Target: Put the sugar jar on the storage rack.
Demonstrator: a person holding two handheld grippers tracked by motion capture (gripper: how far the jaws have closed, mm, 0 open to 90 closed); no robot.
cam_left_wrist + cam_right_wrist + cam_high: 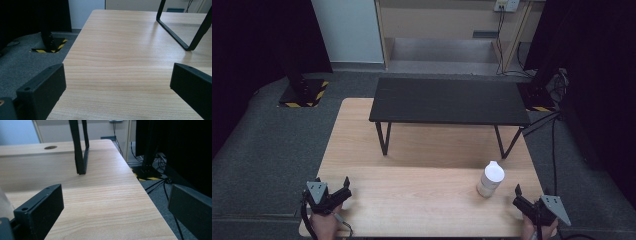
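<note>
High view: left claw (333, 196) and right claw (526, 204) at near corners, white bottle (490, 179) upright near right | left gripper view: jaws wide over bare counter (120, 50) | right gripper view: jaws wide, empty; a careless sweep could topple the bottle.

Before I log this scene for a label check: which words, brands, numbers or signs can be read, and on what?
None can be read.
White bottle: no print visible on its side.
Yellow and black hazard stripes edge the black floor base; a marking, not text.
Wall socket: too small to tell.
</note>
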